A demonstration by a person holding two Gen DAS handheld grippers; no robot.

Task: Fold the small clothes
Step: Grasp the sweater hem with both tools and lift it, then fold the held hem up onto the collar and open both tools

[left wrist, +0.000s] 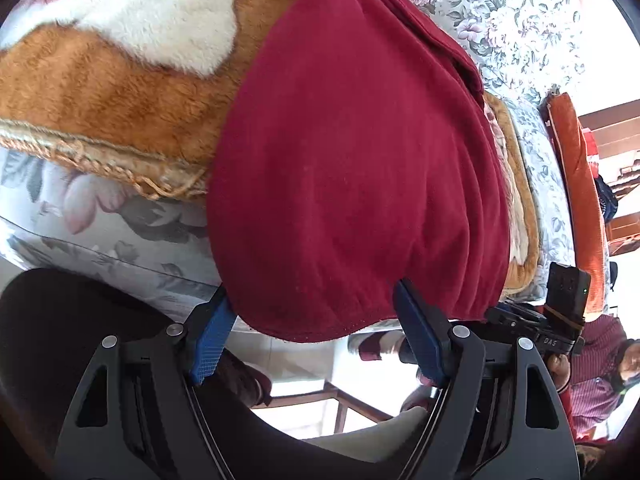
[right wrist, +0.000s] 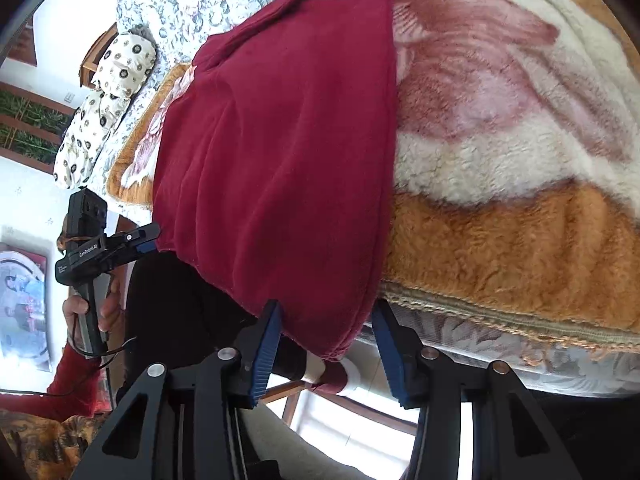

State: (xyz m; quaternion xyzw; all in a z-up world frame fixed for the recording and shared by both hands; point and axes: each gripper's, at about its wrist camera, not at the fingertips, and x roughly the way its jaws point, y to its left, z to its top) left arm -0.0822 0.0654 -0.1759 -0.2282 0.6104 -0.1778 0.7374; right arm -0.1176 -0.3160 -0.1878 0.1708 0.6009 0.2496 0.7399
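A dark red garment (left wrist: 360,160) lies spread over a fleece blanket on the bed, its hem hanging over the bed's near edge; it also fills the middle of the right wrist view (right wrist: 288,160). My left gripper (left wrist: 314,292) is open, its blue fingers astride the hanging hem, one on each side. My right gripper (right wrist: 326,316) is open too, with the garment's lower corner between its blue fingers. The left gripper also shows in the right wrist view (right wrist: 136,242), at the garment's other corner. The right gripper body shows in the left wrist view (left wrist: 560,312).
An orange, white and pink fleece blanket (right wrist: 520,160) covers a floral bedsheet (left wrist: 100,232). A patterned pillow (right wrist: 108,96) lies at the far end. An orange cushion (left wrist: 576,184) lies at the bed's edge. Wooden furniture (left wrist: 352,408) and a person's feet are below.
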